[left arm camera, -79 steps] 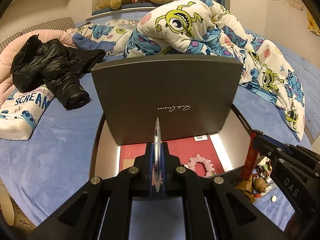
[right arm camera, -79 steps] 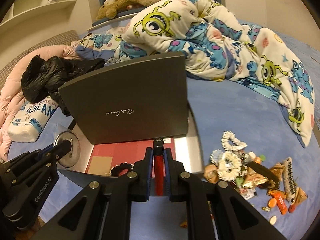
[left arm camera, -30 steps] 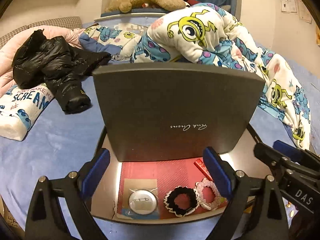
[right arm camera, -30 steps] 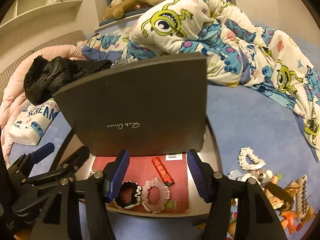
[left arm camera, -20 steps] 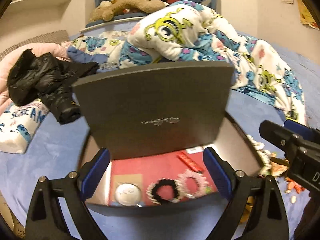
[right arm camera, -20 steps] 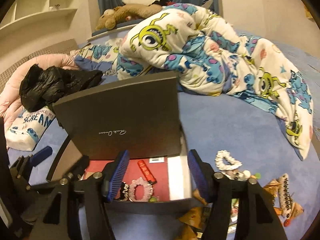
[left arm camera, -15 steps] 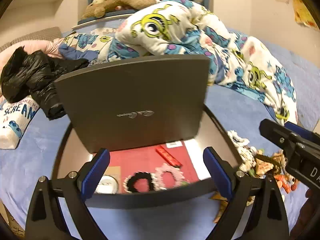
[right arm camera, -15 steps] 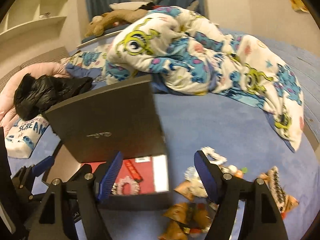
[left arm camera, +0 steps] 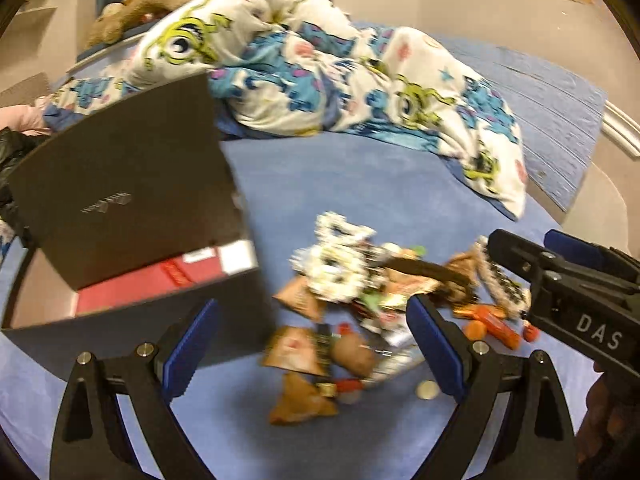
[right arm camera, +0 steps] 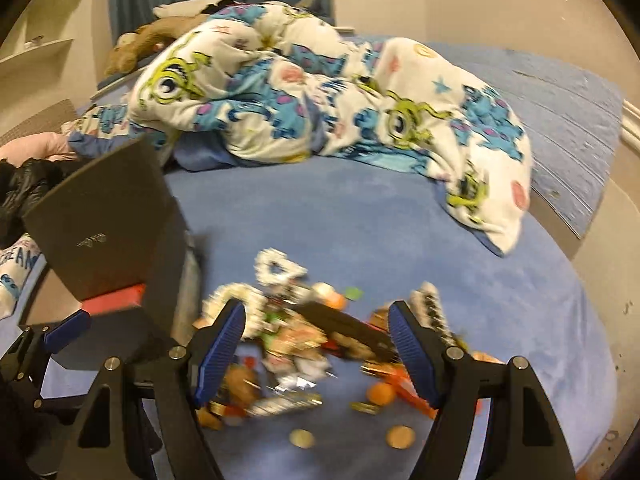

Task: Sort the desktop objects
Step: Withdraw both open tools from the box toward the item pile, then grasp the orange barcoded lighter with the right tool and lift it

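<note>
A heap of small objects lies on the blue bedspread: white lace scrunchies, brown snack packets, orange pieces and coins. The heap also shows in the right wrist view. My left gripper is open and empty, above the heap's near side. My right gripper is open and empty over the heap; it also shows in the left wrist view at the right. A dark box with raised lid and red lining stands at the left; a red stick lies inside.
A Monsters-print duvet is bunched at the back of the bed. A black jacket and a pillow lie far left behind the box. The bed's right edge drops to the floor.
Both grippers let go of a round disc and a red stick into the box, opened, and have swung right from the box to the heap.
</note>
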`<move>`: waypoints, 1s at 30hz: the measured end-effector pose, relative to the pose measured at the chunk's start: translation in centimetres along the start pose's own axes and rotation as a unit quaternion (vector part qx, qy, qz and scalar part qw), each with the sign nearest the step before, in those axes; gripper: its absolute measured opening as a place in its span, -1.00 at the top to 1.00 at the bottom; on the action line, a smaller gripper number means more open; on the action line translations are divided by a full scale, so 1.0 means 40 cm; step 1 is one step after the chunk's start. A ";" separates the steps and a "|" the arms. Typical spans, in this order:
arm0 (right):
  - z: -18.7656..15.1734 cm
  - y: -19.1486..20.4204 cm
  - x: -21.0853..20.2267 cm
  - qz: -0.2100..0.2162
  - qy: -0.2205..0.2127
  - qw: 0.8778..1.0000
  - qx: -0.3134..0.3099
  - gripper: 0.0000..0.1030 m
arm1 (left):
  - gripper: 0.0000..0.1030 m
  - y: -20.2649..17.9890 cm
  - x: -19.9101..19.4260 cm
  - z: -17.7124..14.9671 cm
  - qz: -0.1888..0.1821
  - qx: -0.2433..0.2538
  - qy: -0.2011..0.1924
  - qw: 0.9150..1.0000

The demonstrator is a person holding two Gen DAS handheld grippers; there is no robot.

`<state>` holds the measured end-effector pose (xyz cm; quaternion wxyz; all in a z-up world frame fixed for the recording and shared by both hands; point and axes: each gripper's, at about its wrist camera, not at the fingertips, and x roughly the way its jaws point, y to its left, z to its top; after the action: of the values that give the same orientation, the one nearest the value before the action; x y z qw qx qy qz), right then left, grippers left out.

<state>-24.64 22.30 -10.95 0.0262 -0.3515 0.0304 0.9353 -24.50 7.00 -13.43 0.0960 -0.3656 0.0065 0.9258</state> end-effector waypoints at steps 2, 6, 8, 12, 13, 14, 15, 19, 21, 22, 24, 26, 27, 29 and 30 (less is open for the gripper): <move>-0.015 -0.039 0.005 -0.008 0.006 1.000 0.006 -0.48 | -0.85 -0.029 0.009 -0.006 -0.007 0.002 0.005 1.000; -0.033 -0.101 0.005 -0.015 0.010 1.000 0.022 -0.48 | -0.85 -0.078 0.020 -0.020 -0.016 0.007 0.011 1.000; -0.041 -0.121 0.002 -0.020 0.009 0.999 0.025 -0.48 | -0.85 -0.092 0.026 -0.023 -0.016 0.008 0.014 1.000; -0.058 -0.150 0.006 -0.028 0.014 0.999 0.029 -0.48 | -0.85 -0.108 0.037 -0.039 -0.022 0.007 0.021 1.000; -0.064 -0.156 0.008 -0.032 0.016 0.999 0.028 -0.48 | -0.85 -0.116 0.044 -0.044 -0.024 0.006 0.026 0.999; -0.074 -0.164 0.011 -0.035 0.018 0.999 0.027 -0.48 | -0.85 -0.114 0.046 -0.048 -0.025 0.007 0.028 0.999; -0.082 -0.170 0.015 -0.037 0.020 0.999 0.027 -0.48 | -0.85 -0.122 0.053 -0.053 -0.025 0.010 0.030 0.999; -0.114 -0.201 0.040 -0.034 0.038 0.998 0.038 -0.48 | -0.85 -0.138 0.075 -0.073 -0.029 0.018 0.041 0.999; -0.129 -0.212 0.048 -0.033 0.044 0.998 0.042 -0.48 | -0.85 -0.146 0.092 -0.086 -0.032 0.020 0.048 0.998; -0.133 -0.216 0.053 -0.033 0.044 0.998 0.043 -0.48 | -0.85 -0.149 0.098 -0.092 -0.033 0.022 0.050 0.998; -0.145 -0.226 0.061 -0.028 0.045 0.998 0.043 -0.48 | -0.85 -0.157 0.117 -0.110 -0.034 0.027 0.057 0.997; -0.161 -0.235 0.075 -0.026 0.050 0.997 0.044 -0.48 | -0.85 -0.163 0.141 -0.129 -0.032 0.031 0.069 0.997; -0.171 -0.239 0.085 -0.024 0.055 0.997 0.045 -0.48 | -0.85 -0.165 0.151 -0.138 -0.034 0.031 0.073 0.996; -0.189 -0.248 0.102 -0.018 0.063 0.997 0.049 -0.48 | -0.85 -0.167 0.175 -0.154 -0.040 0.033 0.087 0.995; -0.199 -0.253 0.114 -0.014 0.069 0.996 0.051 -0.48 | -0.85 -0.169 0.189 -0.162 -0.042 0.035 0.096 0.994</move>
<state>-22.14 31.91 -20.32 0.0555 -0.4137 0.0749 0.9056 -24.27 14.42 -22.92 0.1461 -0.4492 0.0330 0.8808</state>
